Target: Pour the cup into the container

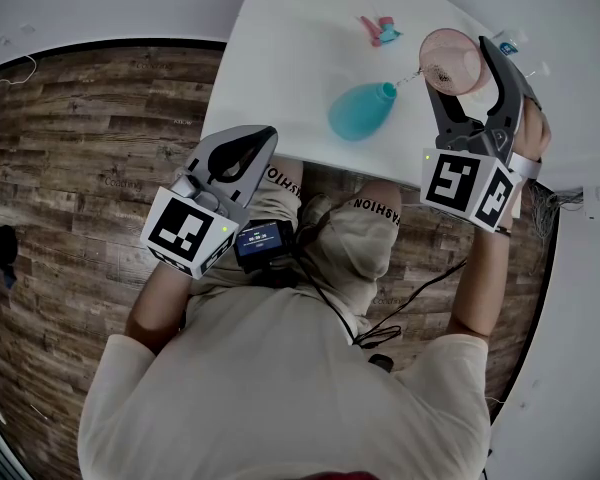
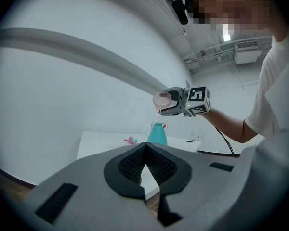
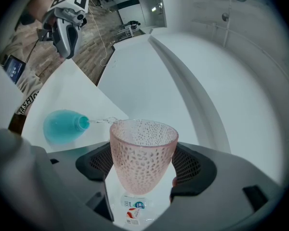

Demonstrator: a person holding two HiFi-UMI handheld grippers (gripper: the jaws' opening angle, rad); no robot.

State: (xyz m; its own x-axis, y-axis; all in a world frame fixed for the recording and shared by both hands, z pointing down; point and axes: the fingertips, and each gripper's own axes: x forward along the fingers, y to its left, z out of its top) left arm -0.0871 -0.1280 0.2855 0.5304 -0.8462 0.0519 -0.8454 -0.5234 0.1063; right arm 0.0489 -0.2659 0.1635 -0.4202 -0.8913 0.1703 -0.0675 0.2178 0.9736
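Cup tipped in right gripper, water streaming into container.

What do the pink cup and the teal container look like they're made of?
The pink cup: likely tinted plastic or glass; see-through, with a dimpled glossy wall. The teal container: opaque, smooth, matte-looking; maybe ceramic or coated glass, unclear.

container on table, near front edge. cup right of container, raised above it, tipped toward its mouth, between right gripper jaws. small item behind container. left gripper off table's front-left edge.
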